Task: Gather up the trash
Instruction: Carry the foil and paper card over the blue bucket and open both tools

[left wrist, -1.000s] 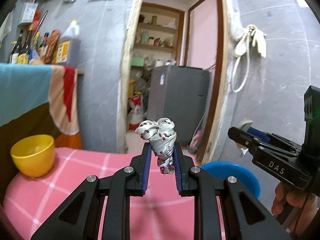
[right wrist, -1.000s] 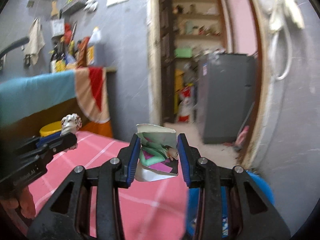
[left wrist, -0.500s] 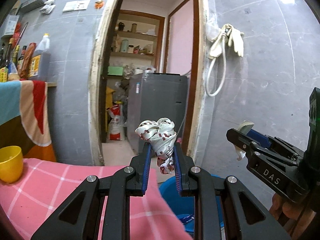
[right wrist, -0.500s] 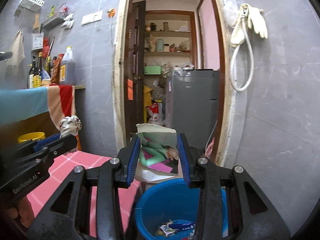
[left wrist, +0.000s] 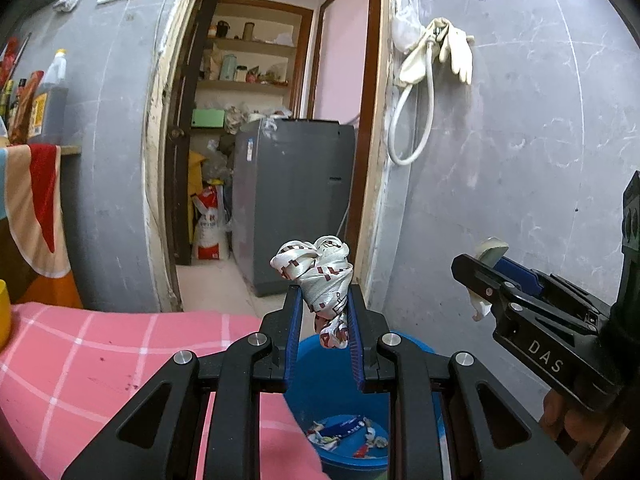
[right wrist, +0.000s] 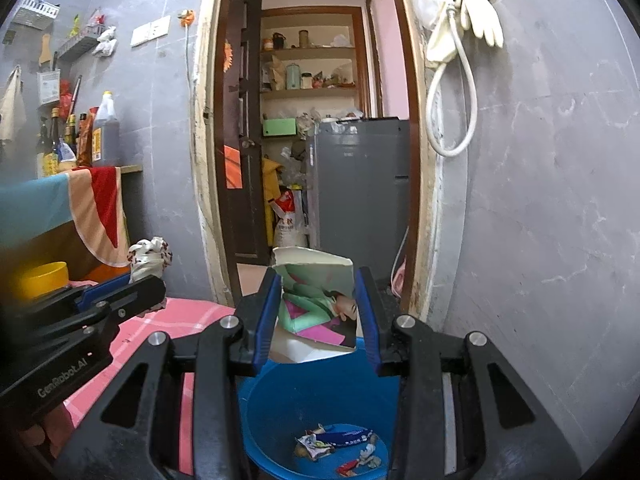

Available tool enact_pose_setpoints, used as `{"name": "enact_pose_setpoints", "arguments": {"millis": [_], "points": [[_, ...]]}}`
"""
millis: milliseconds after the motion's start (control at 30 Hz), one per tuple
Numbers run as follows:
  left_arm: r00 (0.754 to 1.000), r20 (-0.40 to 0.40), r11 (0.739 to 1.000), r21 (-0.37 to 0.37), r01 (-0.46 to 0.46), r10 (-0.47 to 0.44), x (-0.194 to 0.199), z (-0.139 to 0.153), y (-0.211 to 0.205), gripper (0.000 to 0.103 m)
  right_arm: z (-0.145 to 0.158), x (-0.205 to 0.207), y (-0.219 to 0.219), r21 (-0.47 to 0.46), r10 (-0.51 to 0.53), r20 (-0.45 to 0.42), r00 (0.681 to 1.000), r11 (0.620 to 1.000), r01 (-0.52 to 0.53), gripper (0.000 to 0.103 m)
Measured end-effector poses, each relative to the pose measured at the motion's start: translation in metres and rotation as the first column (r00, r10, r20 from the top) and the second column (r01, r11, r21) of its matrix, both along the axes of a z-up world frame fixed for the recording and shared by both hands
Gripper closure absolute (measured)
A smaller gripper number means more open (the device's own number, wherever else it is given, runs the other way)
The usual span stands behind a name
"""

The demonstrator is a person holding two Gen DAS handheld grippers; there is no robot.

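Left wrist | crumpled wrapper (left wrist: 320, 276) clamped in left hand-held gripper (left wrist: 322, 312) | above blue bucket (left wrist: 344, 404)

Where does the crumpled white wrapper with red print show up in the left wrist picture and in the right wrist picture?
Left wrist view: crumpled white wrapper with red print at centre, clamped between the left gripper fingers.
Right wrist view: same wrapper at left edge, mid-height, above the pink cloth.
Shared landmark: round blue plastic bucket, bottom centre in both.

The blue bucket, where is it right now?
The blue bucket sits low in both wrist views, on the floor beside the pink checked tablecloth, below the doorway. Both claws hang above it, and some scraps lie inside.
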State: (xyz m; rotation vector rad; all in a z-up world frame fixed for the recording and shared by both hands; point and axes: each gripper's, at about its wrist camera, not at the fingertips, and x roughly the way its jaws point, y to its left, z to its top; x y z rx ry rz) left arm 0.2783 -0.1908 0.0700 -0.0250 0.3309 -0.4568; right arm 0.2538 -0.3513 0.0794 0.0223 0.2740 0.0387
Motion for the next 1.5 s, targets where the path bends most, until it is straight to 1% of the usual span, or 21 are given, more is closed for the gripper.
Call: {"name": "enact_pose_setpoints", "arguments": {"millis": [400, 500, 700, 900, 1000, 1067, 1167, 1233, 1367, 1433, 1500], "points": [[0.997, -0.076, 0.999, 0.027, 0.03, -0.028, 0.015, -0.017, -0.02, 0.085, -0.013, 0.007, -0.014, 0.011, -0.011, -0.054, 0.998, 1.0, 0.011, 0.062], [0.994, -0.107, 0.999, 0.032, 0.042, -0.038, 0.021, -0.02, -0.024, 0.085, -0.015, 0.011, -0.016, 0.017, -0.007, -0.07, 0.997, 1.0, 0.008, 0.062], [0.981, -0.184, 0.997, 0.033, 0.072, -0.065, 0.036, -0.027, -0.03, 0.085, -0.02, 0.018, -0.019, 0.028, -0.008, -0.103, 0.995, 1.0, 0.011, 0.062], [0.961, -0.261, 0.994, 0.042, 0.099, -0.085, 0.047, -0.037, -0.037, 0.084, -0.027, 0.027, -0.023, 0.049, -0.008, -0.145, 0.989, 0.999, 0.015, 0.062], [0.951, -0.295, 0.992, 0.065, 0.112, -0.088, 0.053, -0.044, -0.041, 0.084, -0.032, 0.031, -0.026, 0.061, -0.008, -0.164, 0.986, 0.998, 0.018, 0.062], [0.939, -0.329, 0.989, 0.075, 0.127, -0.096, 0.057, -0.049, -0.043, 0.082, -0.034, 0.035, -0.028, 0.069, -0.008, -0.177, 0.984, 0.997, 0.02, 0.062], [0.93, -0.356, 0.989, 0.08, 0.127, -0.09, 0.061, -0.055, -0.041, 0.076, -0.037, 0.039, -0.03, 0.076, -0.011, -0.194, 0.981, 0.997, 0.026, 0.061], [0.929, -0.36, 0.99, 0.074, 0.123, -0.088, 0.061, -0.057, -0.039, 0.07, -0.039, 0.039, -0.031, 0.078, -0.014, -0.199, 0.98, 0.997, 0.03, 0.061], [0.93, -0.36, 0.994, 0.052, 0.1, -0.074, 0.062, -0.058, -0.03, 0.067, -0.038, 0.038, -0.032, 0.078, -0.02, -0.195, 0.981, 0.996, 0.036, 0.055], [0.934, -0.353, 0.996, 0.036, 0.083, -0.065, 0.06, -0.054, -0.025, 0.06, -0.037, 0.037, -0.032, 0.08, -0.023, -0.19, 0.981, 0.996, 0.039, 0.052], [0.94, -0.339, 0.998, 0.02, 0.062, -0.052, 0.058, -0.049, -0.016, 0.056, -0.036, 0.036, -0.033, 0.083, -0.024, -0.184, 0.983, 0.996, 0.04, 0.05]]}}
